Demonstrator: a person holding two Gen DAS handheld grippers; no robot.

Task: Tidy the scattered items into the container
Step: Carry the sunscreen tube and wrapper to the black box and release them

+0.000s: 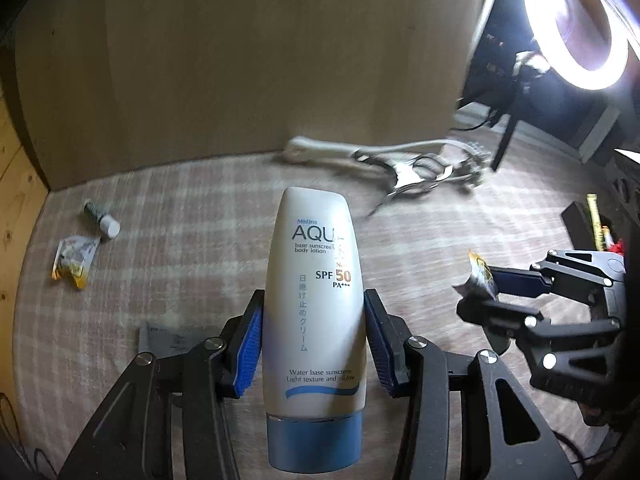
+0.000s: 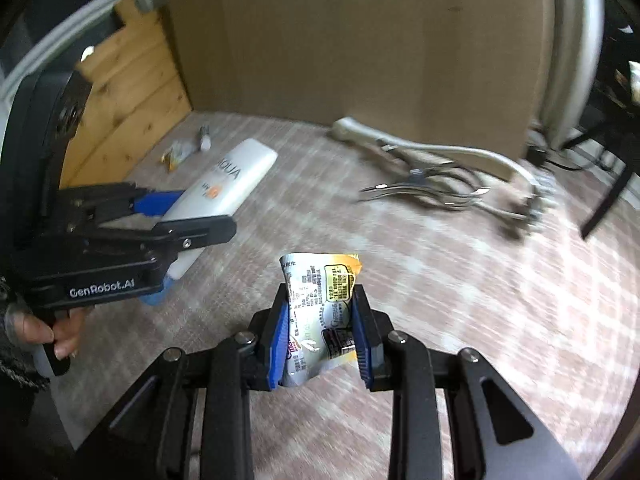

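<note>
Sunscreen tube (image 1: 314, 320): clamped mid-body in left hand-held gripper (image 1: 314, 344), blue pads pressing both flanks, blue cap toward camera, crimped end pointing away; clear of checked cloth (image 1: 180, 240).
Sachet (image 2: 320, 312): pinched in right hand-held gripper (image 2: 320, 344), crumpled foil bulging above pads.
Left behind: second sachet (image 1: 74, 260) and small vial (image 1: 102, 218) near left wall; grey packet (image 1: 168, 340) just beside left finger; metal tools (image 1: 416, 176) with white cord at far edge.
Container: not identifiable in either view; dark object (image 1: 580, 224) at right edge may be it, cannot tell.
Tube handling: smooth plastic, likely slippery, moderately heavy, squeezable; mid-body grip balanced, firm but not crushing.
Sachet handling: very light, limp, crinkly; prone to slip from pads, best pinched across the flat middle.
Step, judged: both loads lifted, carry to container due next.
Risk: tube sliding cap-first through pads.
</note>
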